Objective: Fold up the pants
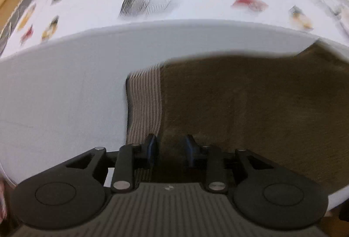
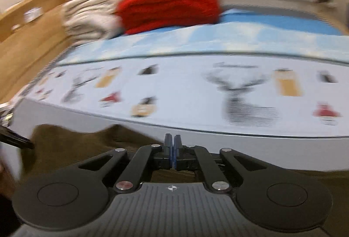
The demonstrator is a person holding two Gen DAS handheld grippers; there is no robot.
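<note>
Olive-brown pants [image 1: 250, 106] lie flat on a white board [image 1: 54, 95], their ribbed waistband [image 1: 145, 106] at the left. My left gripper [image 1: 171, 146] is open just above the waistband edge, holding nothing. In the right wrist view the pants [image 2: 72, 145] spread below and left of my right gripper [image 2: 172, 145], whose blue pads are pressed together; the pants edge lies right under the tips, and whether cloth is pinched between them does not show. Both views are motion-blurred.
The board rests on a bed sheet printed with deer and small figures [image 2: 240, 93]. A pile of folded clothes with a red knit [image 2: 172, 6] sits at the back. A wooden bed frame [image 2: 28, 41] runs along the left.
</note>
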